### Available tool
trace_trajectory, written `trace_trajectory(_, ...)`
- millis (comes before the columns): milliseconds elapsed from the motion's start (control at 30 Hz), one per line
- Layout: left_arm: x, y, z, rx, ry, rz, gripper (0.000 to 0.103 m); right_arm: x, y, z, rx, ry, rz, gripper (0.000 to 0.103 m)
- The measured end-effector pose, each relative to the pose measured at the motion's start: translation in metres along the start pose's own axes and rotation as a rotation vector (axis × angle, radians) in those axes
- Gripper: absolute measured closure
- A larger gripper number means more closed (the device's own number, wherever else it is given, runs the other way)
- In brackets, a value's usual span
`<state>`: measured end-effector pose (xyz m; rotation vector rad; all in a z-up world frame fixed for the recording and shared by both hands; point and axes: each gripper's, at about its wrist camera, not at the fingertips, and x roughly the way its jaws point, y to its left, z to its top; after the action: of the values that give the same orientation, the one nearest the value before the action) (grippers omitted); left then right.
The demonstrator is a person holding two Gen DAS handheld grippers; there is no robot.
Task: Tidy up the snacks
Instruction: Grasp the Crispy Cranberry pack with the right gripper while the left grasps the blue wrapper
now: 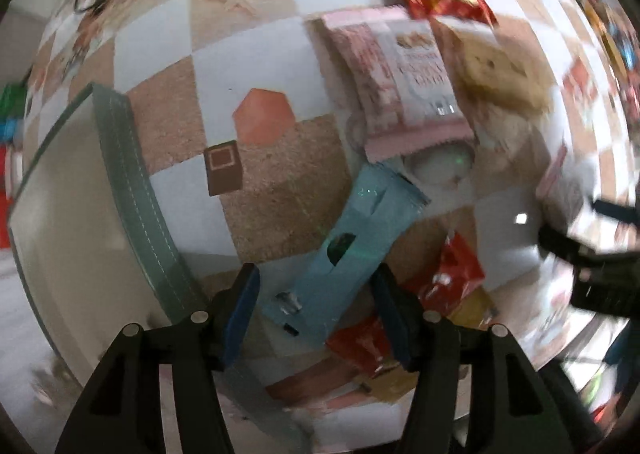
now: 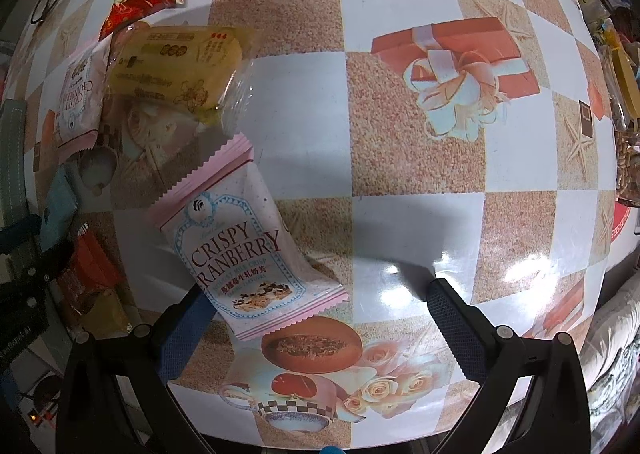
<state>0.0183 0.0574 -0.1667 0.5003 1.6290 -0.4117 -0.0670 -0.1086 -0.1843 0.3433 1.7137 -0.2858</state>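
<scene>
With both tongs released, the left tongs [image 1: 316, 310] straddle a blue packet [image 1: 352, 254] lying on the bench [image 2: 400, 134] beside a bin [image 1: 132, 182], seemingly mid-pickup, so the next move probably calls for closing on it.

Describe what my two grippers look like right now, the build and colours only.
Both match: the left gripper and right gripper have black angular plastic finger arms with triangular cut-outs and silver round fasteners at the joints. Each fingertip carries a dark blue pad, finely textured in the right wrist view. No cables, labels or sleeves show on them.
</scene>
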Motion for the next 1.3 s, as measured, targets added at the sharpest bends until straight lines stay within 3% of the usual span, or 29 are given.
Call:
trace_trajectory(200,-0.001,0.001,0.001,-0.005,-0.003,0.006,0.041,-0.001,0.002,-0.001,-0.006,-0.007,-0.001,0.000)
trace_trajectory(333,0.004,-0.005,0.003,-0.017,0.002,0.016,0.027,-0.002,0.003,0.000,-0.024,-0.007,-0.005,0.000)
trace_trajectory(567,0.009,-0.003,-0.011,-0.018,-0.003,0.029,0.024,-0.003,0.010,0.011,-0.081,0.023,-0.016,0.000)
trace_trajectory(667,0.004,-0.009,0.000,-0.012,0.000,0.027,0.032,-0.004,0.015,0.018,-0.117,0.043,-0.028,0.000)
trace_trajectory(767,-0.004,-0.019,0.000,0.001,0.009,0.016,0.053,-0.008,0.022,0.023,-0.147,0.031,-0.040,0.006)
trace_trajectory(833,-0.006,-0.025,-0.001,0.000,0.013,0.011,0.069,-0.016,0.030,0.024,-0.172,0.012,-0.045,0.025)
trace_trajectory(867,-0.006,-0.027,-0.002,-0.006,0.018,0.012,0.072,-0.020,0.034,0.024,-0.191,0.005,-0.046,0.031)
trace_trajectory(900,-0.006,-0.028,-0.003,-0.016,0.021,0.007,0.076,-0.023,0.038,0.025,-0.205,0.002,-0.047,0.044)
trace_trajectory(933,-0.005,-0.031,-0.003,-0.026,0.023,0.003,0.077,-0.025,0.042,0.026,-0.218,0.001,-0.047,0.058)
trace_trajectory(967,-0.006,-0.031,-0.005,-0.039,0.022,-0.002,0.077,-0.028,0.044,0.027,-0.222,0.002,-0.044,0.062)
trace_trajectory(1167,-0.031,-0.016,-0.026,-0.106,-0.031,-0.046,0.077,-0.040,0.026,0.031,-0.141,0.010,0.095,0.063)
trace_trajectory(1300,-0.054,-0.009,-0.042,-0.148,-0.070,-0.078,0.077,-0.054,0.019,0.031,-0.132,0.000,0.122,0.063)
